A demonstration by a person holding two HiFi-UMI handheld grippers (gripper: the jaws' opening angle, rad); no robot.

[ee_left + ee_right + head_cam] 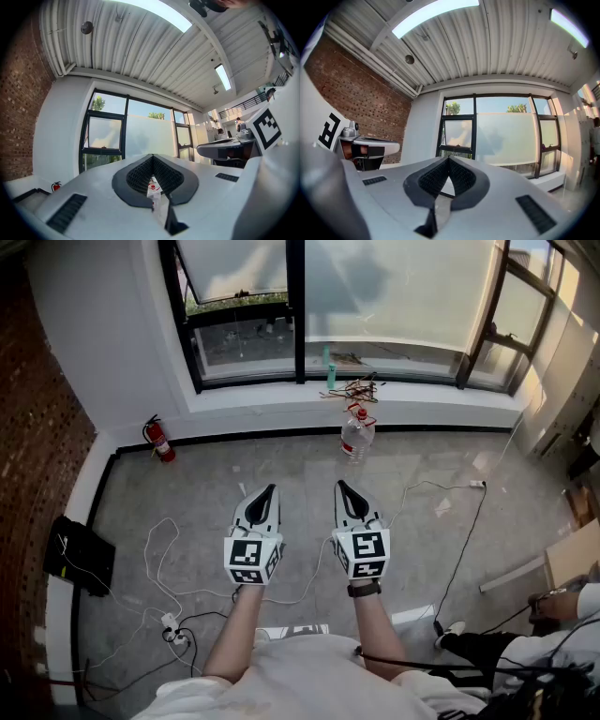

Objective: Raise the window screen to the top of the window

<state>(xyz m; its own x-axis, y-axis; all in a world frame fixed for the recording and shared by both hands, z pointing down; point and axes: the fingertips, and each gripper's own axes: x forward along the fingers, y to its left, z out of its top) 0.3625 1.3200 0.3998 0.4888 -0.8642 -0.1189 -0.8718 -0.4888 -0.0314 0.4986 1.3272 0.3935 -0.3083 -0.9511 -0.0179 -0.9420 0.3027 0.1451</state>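
Top of frosted white window screen (394,296) was cut off by head view's upper edge. Clear plastic bottle w/ red cap (153,192) showed only thru slit betw. left gripper (152,157) jaws. Thin brown/red tangle (354,388) too small to ID. Seated person in dark trousers (497,648) cropped at rt edge.

No legible word, brand or number in any view. Left marker cube (253,560), right marker cube (362,554): black-and-white square code patterns only, not letters. Bottle (356,435) label: print too small to read. Fire extinguisher (159,439) label: unreadable.
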